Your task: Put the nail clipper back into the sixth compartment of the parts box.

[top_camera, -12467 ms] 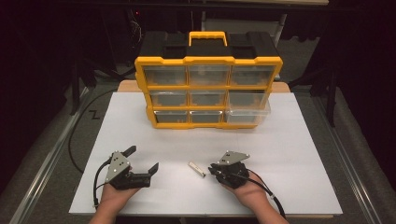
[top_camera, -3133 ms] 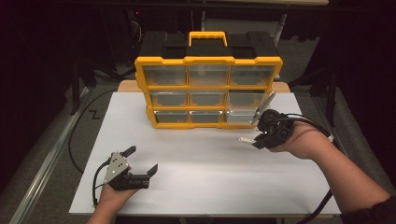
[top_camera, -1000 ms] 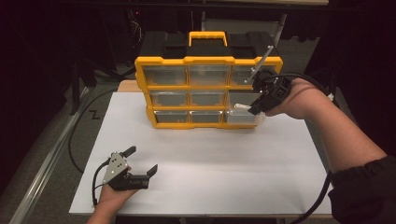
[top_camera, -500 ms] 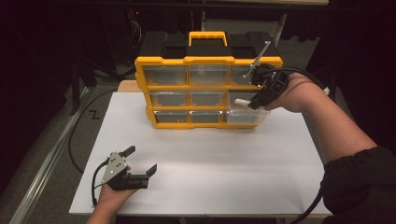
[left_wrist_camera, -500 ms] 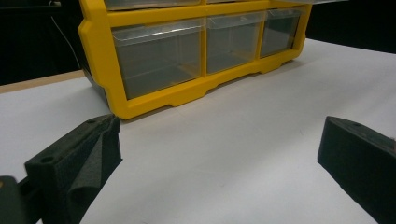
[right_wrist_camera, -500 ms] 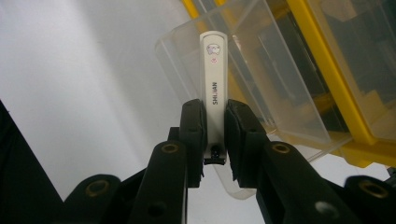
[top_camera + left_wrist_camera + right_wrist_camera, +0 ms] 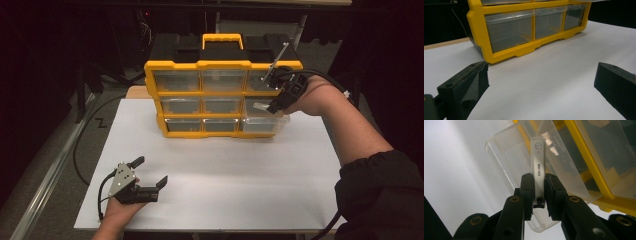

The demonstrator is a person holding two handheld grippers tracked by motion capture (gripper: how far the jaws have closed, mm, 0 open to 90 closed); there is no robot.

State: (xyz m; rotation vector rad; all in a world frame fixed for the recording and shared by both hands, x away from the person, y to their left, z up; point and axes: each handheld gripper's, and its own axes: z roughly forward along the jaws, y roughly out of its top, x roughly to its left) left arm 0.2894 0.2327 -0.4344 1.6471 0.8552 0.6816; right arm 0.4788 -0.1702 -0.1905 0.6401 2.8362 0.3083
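A: Since a second ago, what has changed?
B: The right hand-held gripper (image 7: 538, 195), clamped on the nail clipper (image 7: 538, 170), has edged leftwards above the pulled-out bottom-right drawer (image 7: 267, 123); release likely follows.

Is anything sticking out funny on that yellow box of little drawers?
Yes. On the yellow organizer, the bottom-right clear drawer is pulled out past the frame while the other drawers sit flush. The right claw holds a silver nail clipper just above that open drawer. Nothing looks spilled or broken.
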